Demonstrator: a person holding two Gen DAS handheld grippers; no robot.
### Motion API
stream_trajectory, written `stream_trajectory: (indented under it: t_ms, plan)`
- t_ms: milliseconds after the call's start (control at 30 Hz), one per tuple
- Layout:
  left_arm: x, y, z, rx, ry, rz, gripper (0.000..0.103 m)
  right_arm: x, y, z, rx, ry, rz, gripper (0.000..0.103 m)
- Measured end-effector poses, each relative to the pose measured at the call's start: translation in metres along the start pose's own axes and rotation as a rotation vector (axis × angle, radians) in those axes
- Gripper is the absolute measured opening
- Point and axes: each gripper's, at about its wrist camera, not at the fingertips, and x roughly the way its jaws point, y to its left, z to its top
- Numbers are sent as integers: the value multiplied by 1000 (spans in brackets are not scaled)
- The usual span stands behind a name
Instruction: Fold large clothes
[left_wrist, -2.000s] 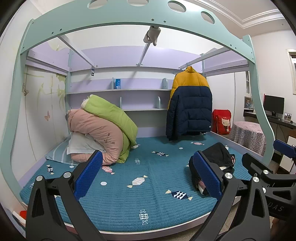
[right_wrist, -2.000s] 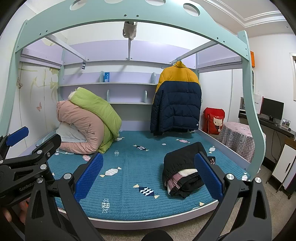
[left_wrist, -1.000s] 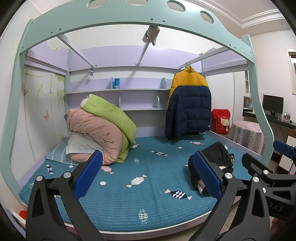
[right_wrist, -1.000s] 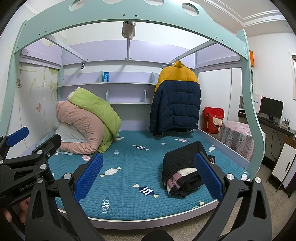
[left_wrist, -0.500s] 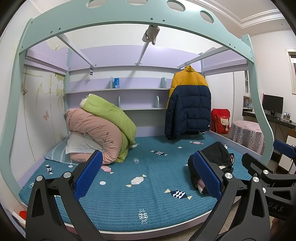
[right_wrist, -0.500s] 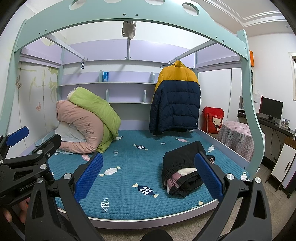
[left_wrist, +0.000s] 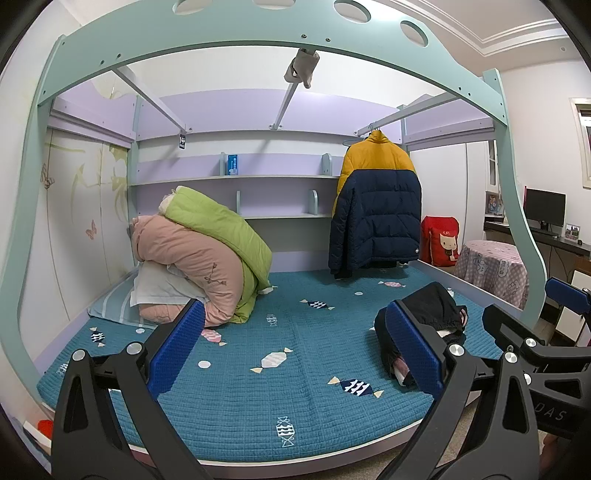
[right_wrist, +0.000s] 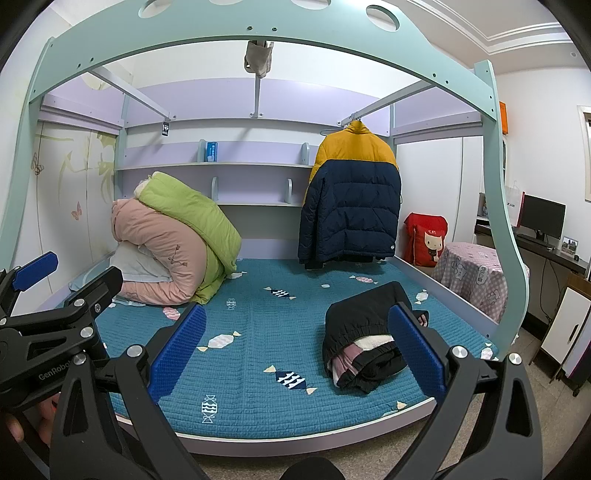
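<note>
A yellow and navy puffer jacket (left_wrist: 375, 218) hangs on a hanger from the bed frame rail at the back right; it also shows in the right wrist view (right_wrist: 351, 206). A folded pile of dark clothes (right_wrist: 364, 343) lies near the bed's front right edge, also in the left wrist view (left_wrist: 424, 325). My left gripper (left_wrist: 295, 347) is open and empty in front of the bed. My right gripper (right_wrist: 295, 350) is open and empty, with the pile just behind its right finger.
The teal quilted mattress (right_wrist: 258, 325) fills the bed. Rolled pink and green duvets (right_wrist: 173, 243) and a pillow sit at the back left. A mint bed frame arch (right_wrist: 258, 26) spans overhead. A red bag (right_wrist: 424, 240), a round covered table (right_wrist: 472, 273) and a desk with monitor (right_wrist: 543, 218) stand right.
Both views have drifted very slightly; nothing on the bed has moved and both grippers stay open.
</note>
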Motion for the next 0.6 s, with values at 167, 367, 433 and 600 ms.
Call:
stream_trajectory:
  t_ms: [167, 367, 433, 600]
  plan:
    - [1, 0, 0, -1, 3, -1, 98, 0, 1, 0, -1, 2, -2, 96]
    - [14, 2, -8, -16, 33, -12, 98, 6, 2, -2, -6, 21, 0, 96]
    - [23, 6, -12, -21, 47, -11, 98, 14, 3, -2, -9, 32, 5, 96]
    - [52, 27, -29, -48, 111, 12, 98, 51, 18, -9, -31, 103, 32, 96]
